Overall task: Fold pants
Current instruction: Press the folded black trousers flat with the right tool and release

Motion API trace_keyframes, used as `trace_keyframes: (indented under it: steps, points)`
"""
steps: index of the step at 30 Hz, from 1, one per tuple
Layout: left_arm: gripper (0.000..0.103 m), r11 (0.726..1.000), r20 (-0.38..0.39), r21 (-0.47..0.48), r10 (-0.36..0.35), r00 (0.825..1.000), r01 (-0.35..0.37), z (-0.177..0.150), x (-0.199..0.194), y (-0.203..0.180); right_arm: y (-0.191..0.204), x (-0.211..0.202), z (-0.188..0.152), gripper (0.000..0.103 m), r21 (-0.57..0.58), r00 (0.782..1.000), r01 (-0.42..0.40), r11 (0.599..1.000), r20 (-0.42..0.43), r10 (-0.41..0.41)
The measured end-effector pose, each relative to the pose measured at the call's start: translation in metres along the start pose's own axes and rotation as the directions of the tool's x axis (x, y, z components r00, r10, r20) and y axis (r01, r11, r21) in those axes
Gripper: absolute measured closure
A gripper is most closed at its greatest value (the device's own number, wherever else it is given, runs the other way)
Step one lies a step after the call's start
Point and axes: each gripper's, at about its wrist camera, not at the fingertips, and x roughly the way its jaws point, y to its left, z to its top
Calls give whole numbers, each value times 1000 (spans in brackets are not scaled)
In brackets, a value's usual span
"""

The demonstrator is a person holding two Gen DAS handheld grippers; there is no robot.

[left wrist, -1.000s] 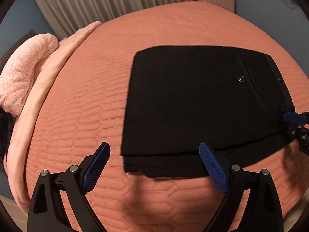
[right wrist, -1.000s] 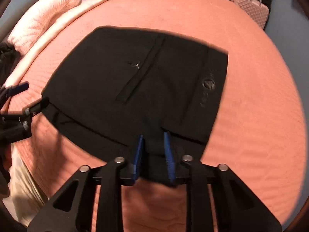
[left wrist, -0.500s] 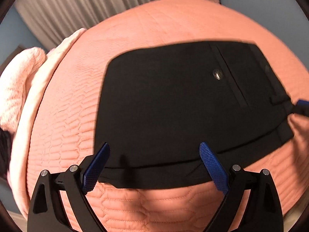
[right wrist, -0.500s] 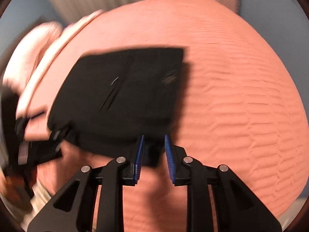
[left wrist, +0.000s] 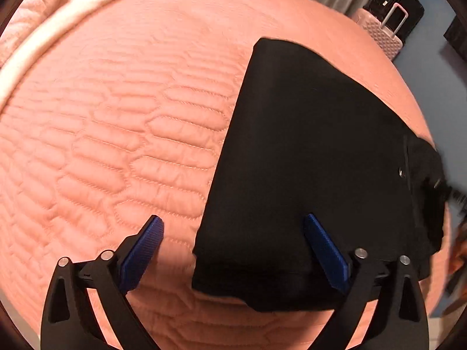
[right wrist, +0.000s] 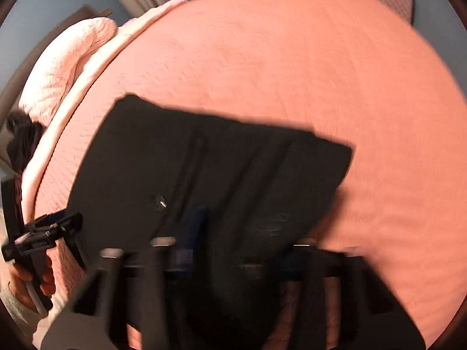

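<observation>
The black pants (left wrist: 306,160) lie folded in a flat stack on the salmon quilted bedspread (left wrist: 102,131). My left gripper (left wrist: 233,239) is open and empty, its blue pads straddling the stack's near left corner. In the blurred right wrist view the pants (right wrist: 204,175) fill the lower middle, with a pocket button facing up. My right gripper (right wrist: 233,233) is smeared by motion over the near edge of the pants; its jaws look spread wider than before. The left gripper also shows at the left edge of that view (right wrist: 43,233), held in a hand.
A pink pillow (right wrist: 67,67) and a folded-back cream sheet edge (left wrist: 43,38) lie along the head of the bed. A pink suitcase (left wrist: 382,29) and a black one stand past the far corner. Curtains hang behind.
My left gripper has swung left, so the pants now sit to the right in its view. My right gripper, shut on the pants' edge before, has moved and its jaws appear to have spread.
</observation>
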Motion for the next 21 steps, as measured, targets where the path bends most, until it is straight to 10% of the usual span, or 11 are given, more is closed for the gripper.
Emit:
trace_keyframes:
  steps: [2,6,11,14,16,21]
  points:
    - [12,998,48,34,46,998,-47,-19,-10,-13,4,5,13,77,-60,999,41,997,24,-40]
    - [12,990,120,59,118,986,-126,-34,-24,-28,-29,25,5,35,66,994,84,994,-75,-79]
    - [11,952,279,181,191,941,-246,-13,-61,-36,-5,-55,-34,37,98,981,138,986,126,-150]
    - [10,942,207,258,163,965,-214,-3,-38,-53,22,-29,-54,48,33,997,46,998,62,-48]
    - [8,929,130,292,195,972,-225,-4,-6,-57,21,0,-68,50,-14,988,152,988,-9,-152]
    - [9,956,185,202,175,967,-212,-7,-34,-43,40,-51,-77,49,93,985,91,992,140,-103]
